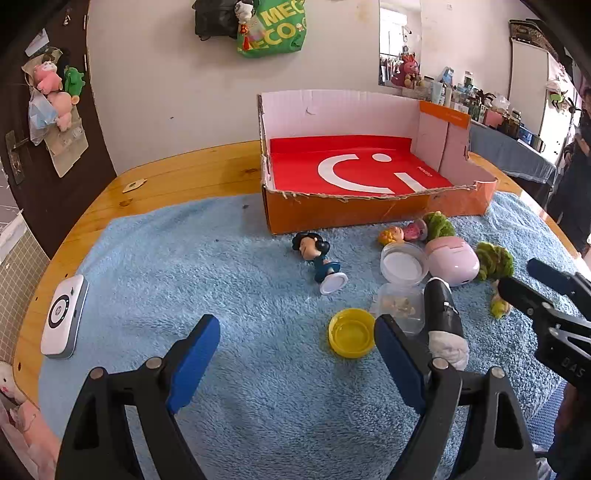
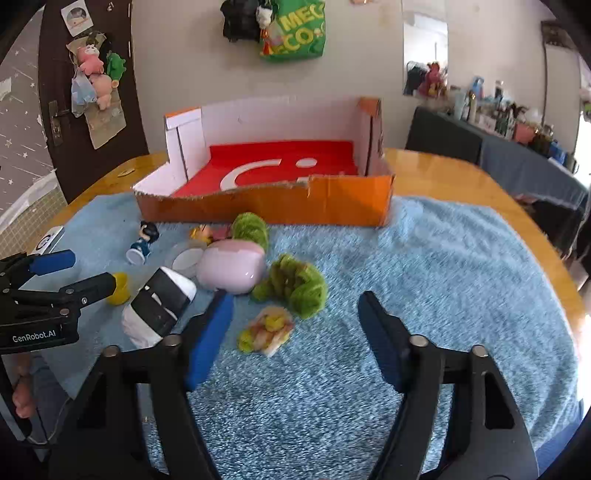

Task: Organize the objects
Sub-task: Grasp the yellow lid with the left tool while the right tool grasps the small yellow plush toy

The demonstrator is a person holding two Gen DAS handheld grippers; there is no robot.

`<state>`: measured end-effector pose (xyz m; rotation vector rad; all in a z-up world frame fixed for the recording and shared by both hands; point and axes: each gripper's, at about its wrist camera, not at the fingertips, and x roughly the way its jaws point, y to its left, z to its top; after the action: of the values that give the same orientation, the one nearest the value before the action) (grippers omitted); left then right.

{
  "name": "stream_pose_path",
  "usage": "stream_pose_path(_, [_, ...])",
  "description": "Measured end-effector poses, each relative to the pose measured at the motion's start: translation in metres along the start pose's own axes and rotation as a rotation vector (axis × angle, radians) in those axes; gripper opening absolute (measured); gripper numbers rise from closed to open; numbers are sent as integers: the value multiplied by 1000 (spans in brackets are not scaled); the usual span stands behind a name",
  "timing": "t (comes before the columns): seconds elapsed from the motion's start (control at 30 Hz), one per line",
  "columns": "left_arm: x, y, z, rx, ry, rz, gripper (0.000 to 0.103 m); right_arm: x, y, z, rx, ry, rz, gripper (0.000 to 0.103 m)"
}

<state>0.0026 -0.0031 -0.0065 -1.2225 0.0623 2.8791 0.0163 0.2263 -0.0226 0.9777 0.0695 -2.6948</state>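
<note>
Your left gripper [image 1: 297, 338] hovers low over the blue fleece towel [image 1: 184, 258] with its blue-padded jaws wide apart and nothing between them, and your right gripper [image 2: 295, 332] hangs the same way, spread and empty. The largest thing ahead of you is the orange cardboard box [image 1: 369, 212], torn along its near rim, with white inner walls and a red floor bearing a white smiling-face mark; it holds nothing yet and looks light, so pushing against a wall may slide it. The things to sort lie clustered on the towel just in front of it. The pink egg-shaped case [image 2: 231, 271] is smooth, glossy and rounded, likely slippery, so close across its narrow width. The black-and-white cylinder [image 2: 159, 308] lies on its side and looks rigid; take it across the middle. Two green fuzzy bundles [image 2: 295, 284] look soft and light and should squash safely. The clear round tub with a white lid [image 1: 404, 266] looks light and thin-walled, so squeeze gently at the rim. The dark-haired figurine [image 1: 319, 260] lies toppled; grip its body, not its head. The yellow cap [image 1: 351, 332] sits open side up just beside your left gripper's inner pad; pinch one wall. Readable writing: "GenRobot.AI" on the left gripper, and partial letters "MEC" and "ECO" on the green bag [image 1: 275, 29] hanging on the wall.
</note>
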Motion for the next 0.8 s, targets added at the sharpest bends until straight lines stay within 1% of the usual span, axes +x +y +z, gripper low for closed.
stream_pose_path(0.1, [-1, -2, 0, 8, -1, -23, 88, 2, 3, -1, -5, 11, 29, 53])
stream_pose_path(0.17, [0, -5, -2, 18, 0, -30, 88, 5, 6, -2, -13, 25, 49, 43])
stream_pose_path(0.23, [1, -7, -3, 27, 5, -31, 88, 6, 8, -4, -19, 34, 50, 41])
stream_pose_path(0.37, [7, -7, -5, 31, 21, -46, 78, 7, 8, -5, -19, 39, 42, 32])
stream_pose_path(0.5, [12, -8, -7, 32, 37, -60, 70, 8, 8, -5, -24, 52, 40, 28])
stream_pose_path(0.67, [14, -14, -8, 55, 29, -55, 66, 9, 9, -7, -29, 64, 53, 24])
stream_pose_path(0.8, [15, -16, -7, 58, 26, -66, 60, 8, 6, -7, -19, 71, 70, 23])
